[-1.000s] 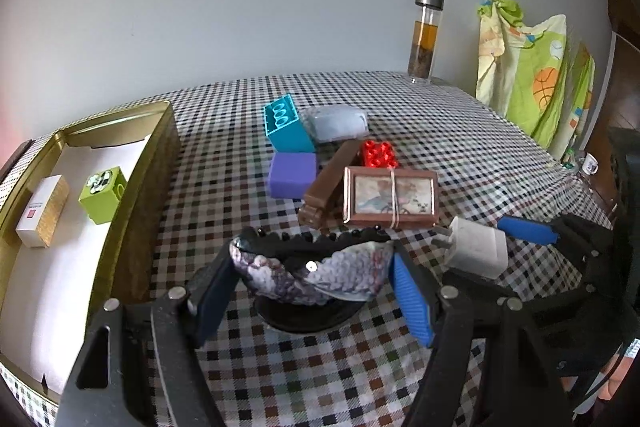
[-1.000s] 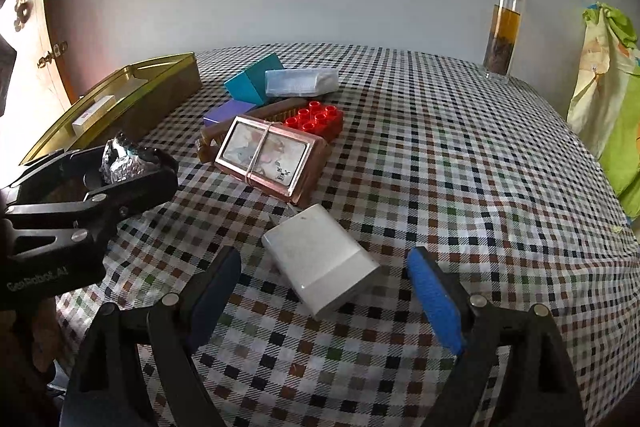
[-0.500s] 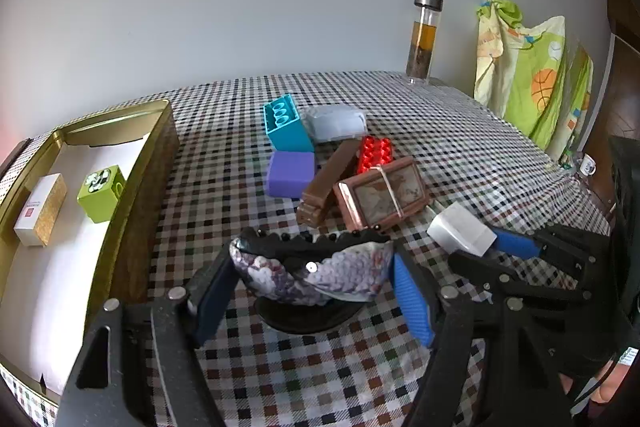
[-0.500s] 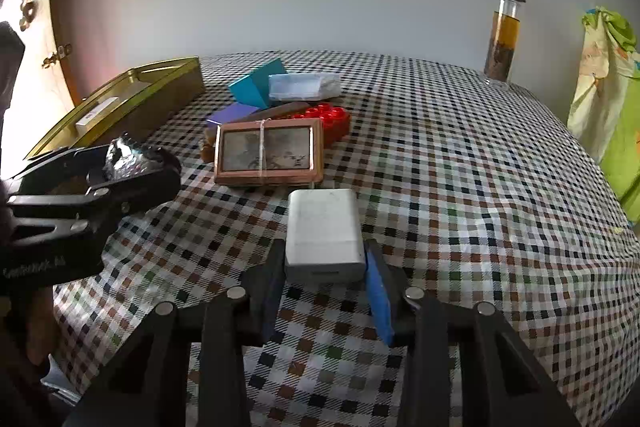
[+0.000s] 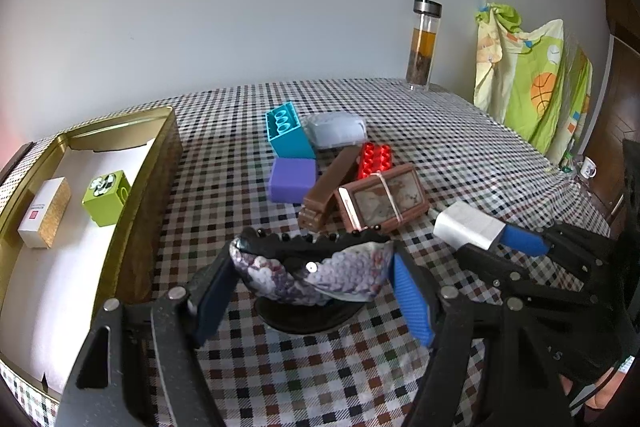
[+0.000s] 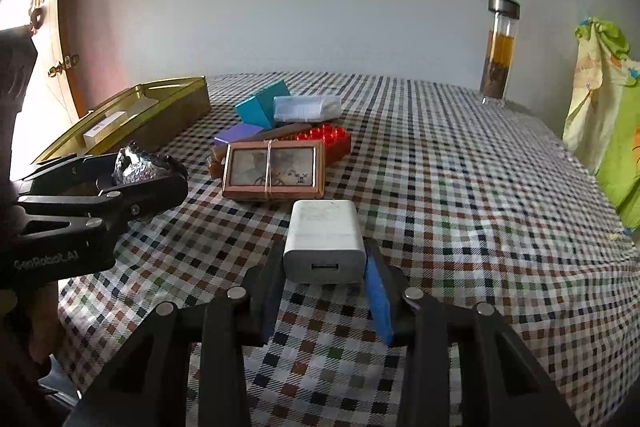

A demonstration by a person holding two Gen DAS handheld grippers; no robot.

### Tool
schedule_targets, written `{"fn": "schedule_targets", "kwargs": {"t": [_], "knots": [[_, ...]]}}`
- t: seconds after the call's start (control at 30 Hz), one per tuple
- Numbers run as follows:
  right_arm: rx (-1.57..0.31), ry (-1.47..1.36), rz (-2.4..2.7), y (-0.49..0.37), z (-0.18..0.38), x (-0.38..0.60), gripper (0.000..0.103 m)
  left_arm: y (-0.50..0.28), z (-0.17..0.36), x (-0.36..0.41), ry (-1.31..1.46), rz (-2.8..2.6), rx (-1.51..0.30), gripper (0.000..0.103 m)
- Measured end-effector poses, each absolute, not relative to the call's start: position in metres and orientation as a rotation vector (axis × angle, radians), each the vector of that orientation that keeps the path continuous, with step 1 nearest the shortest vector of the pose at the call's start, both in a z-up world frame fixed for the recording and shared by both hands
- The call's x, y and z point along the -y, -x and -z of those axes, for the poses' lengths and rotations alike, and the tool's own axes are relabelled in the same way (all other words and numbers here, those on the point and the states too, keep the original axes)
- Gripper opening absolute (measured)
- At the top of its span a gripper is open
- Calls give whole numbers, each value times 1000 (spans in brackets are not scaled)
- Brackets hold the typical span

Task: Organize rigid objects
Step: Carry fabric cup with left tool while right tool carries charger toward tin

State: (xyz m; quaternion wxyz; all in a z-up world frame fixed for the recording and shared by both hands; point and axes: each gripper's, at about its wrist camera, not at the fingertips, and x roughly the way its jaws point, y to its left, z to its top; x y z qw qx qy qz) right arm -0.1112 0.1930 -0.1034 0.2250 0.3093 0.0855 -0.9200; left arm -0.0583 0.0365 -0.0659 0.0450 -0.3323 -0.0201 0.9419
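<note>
My left gripper [image 5: 310, 277] is shut on a patterned hair clip [image 5: 312, 273] and holds it just above the checked tablecloth, beside the gold tray [image 5: 160, 163]. My right gripper [image 6: 324, 267] is shut on a white charger block [image 6: 324, 239], lifted slightly; it also shows in the left wrist view [image 5: 466, 225]. A pile lies mid-table: framed picture box [image 6: 274, 171], brown bar [image 5: 330, 185], red brick [image 5: 374, 161], purple block [image 5: 292, 179], teal brick [image 5: 288, 133], white pack [image 5: 338, 129].
The gold tray holds a green cube [image 5: 107, 191] and a white-and-gold box [image 5: 44, 213]. A glass bottle [image 5: 424, 45] stands at the table's far edge. Bright fabric [image 5: 532, 79] hangs at the right.
My right gripper closed on the white charger block and lifted it a little. The left gripper stayed still with the hair clip.
</note>
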Motion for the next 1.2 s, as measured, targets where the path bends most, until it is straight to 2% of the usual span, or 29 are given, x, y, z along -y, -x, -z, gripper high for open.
{"fn": "schedule_targets", "kwargs": {"t": [1.2], "knots": [[-170,-498,2626,78,90,-206,40,42,54,-34,839,-2998,80,73]]}}
